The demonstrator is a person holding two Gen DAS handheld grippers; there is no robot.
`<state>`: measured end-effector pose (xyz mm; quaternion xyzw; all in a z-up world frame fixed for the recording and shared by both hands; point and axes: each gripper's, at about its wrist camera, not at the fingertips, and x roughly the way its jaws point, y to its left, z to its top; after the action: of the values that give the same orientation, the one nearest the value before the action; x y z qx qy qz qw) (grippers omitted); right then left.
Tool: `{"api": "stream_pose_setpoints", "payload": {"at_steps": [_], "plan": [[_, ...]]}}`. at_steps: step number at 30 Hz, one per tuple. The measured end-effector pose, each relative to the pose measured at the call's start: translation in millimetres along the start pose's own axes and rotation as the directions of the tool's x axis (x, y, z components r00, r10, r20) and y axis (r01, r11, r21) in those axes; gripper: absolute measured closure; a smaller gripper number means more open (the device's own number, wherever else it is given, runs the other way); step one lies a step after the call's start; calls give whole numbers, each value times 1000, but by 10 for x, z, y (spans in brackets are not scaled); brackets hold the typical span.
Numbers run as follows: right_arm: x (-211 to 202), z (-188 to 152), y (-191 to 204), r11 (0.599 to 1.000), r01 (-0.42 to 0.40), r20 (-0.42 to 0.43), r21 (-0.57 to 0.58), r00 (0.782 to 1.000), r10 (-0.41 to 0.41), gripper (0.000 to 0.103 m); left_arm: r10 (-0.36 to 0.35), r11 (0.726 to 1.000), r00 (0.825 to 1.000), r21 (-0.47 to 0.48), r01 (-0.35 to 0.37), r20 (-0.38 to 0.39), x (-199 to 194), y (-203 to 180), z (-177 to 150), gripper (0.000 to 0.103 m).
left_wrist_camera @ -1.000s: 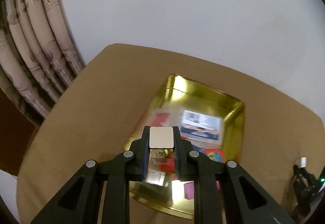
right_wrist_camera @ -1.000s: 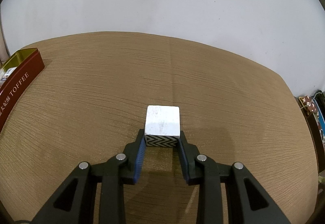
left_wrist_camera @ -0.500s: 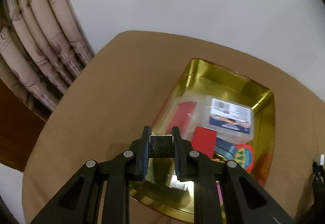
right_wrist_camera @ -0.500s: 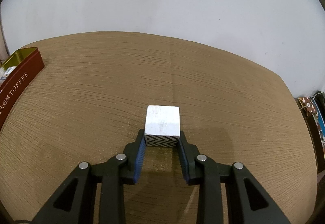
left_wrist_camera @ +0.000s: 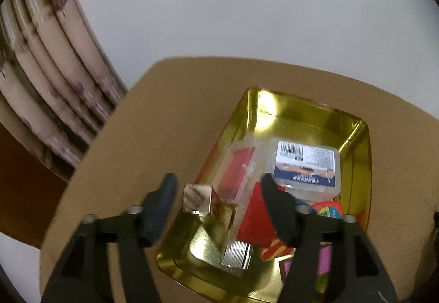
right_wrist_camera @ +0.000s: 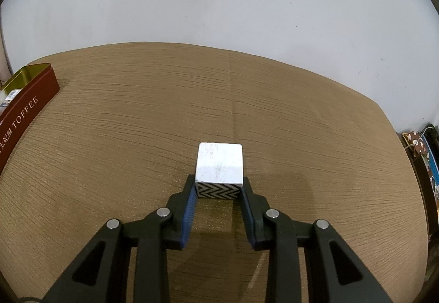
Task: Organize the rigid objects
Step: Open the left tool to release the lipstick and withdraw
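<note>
My left tongs (left_wrist_camera: 216,201) were opening over the gold tin while my right tongs (right_wrist_camera: 219,193) gripped a cube.

The small shiny metallic cube (left_wrist_camera: 197,198) sat free between the parting left jaws, touching neither pad, above the near left rim of the gold-lined rectangular tin (left_wrist_camera: 354,165), whose long axis ran away from me. Inside it lay a clear plastic case with a barcode label (left_wrist_camera: 307,165), a clear case holding something red (left_wrist_camera: 237,174) and coloured cards. My right tongs clamped the white cube with a black zigzag side (right_wrist_camera: 219,167), squarely on the brown ribbed tabletop (right_wrist_camera: 137,124), open room all around. The tin's maroon side read "TOFFEE" (right_wrist_camera: 26,111).
</note>
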<state>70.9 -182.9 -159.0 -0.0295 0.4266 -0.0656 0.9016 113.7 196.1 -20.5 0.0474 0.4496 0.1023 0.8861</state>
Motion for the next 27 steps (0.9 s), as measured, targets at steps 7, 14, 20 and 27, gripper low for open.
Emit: {"api": "stream_pose_setpoints", "payload": {"at_steps": [7,14,20,27], "plan": [[-1,6,26,1000,5,1,-9,1000,-5,72,-14,1000,998,13,13,61,-212,-57,79,30],[-2,2,33,1000,6,1,-9,1000,-6,72,-9,1000,992,5,9,127,-566,-73,-117,25],[-12,1,44,1000,7,1,-12,1000,-7,72,-67,998,993,17,65,99,-698,-63,-382,19],[-14,5,34,1000,10,1,-14,1000,-10,72,26,999,989,38,-32,147,-859,-87,-690,15]]}}
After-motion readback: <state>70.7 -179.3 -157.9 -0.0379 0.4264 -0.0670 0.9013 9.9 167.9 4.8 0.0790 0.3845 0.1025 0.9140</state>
